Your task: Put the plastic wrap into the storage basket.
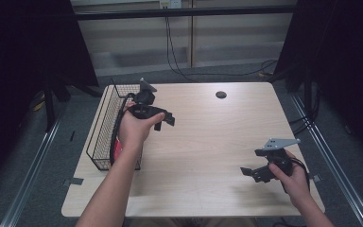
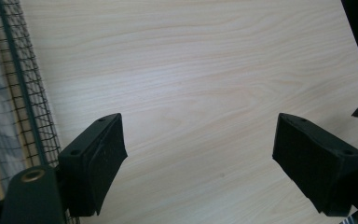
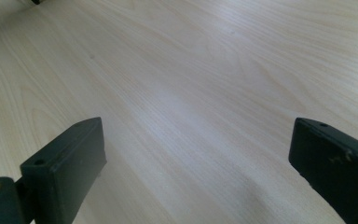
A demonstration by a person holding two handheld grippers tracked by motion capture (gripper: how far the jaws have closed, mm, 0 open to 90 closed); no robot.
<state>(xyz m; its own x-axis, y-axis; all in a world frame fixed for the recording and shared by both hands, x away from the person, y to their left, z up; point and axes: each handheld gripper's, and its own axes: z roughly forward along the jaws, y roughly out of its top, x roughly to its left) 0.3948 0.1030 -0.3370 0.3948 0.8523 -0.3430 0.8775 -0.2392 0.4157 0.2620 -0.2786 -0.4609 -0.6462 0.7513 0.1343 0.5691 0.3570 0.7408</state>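
Left gripper (image 1: 166, 118) hovering beside basket (image 1: 105, 124) at tabletop's left edge, jaws apart, empty. Right gripper (image 1: 249, 173) idling near right edge, jaws apart. Risk: left jaw snagging basket mesh.

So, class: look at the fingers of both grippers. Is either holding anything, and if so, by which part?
Nothing is held. The left gripper and the right gripper both stand open over the bare table.
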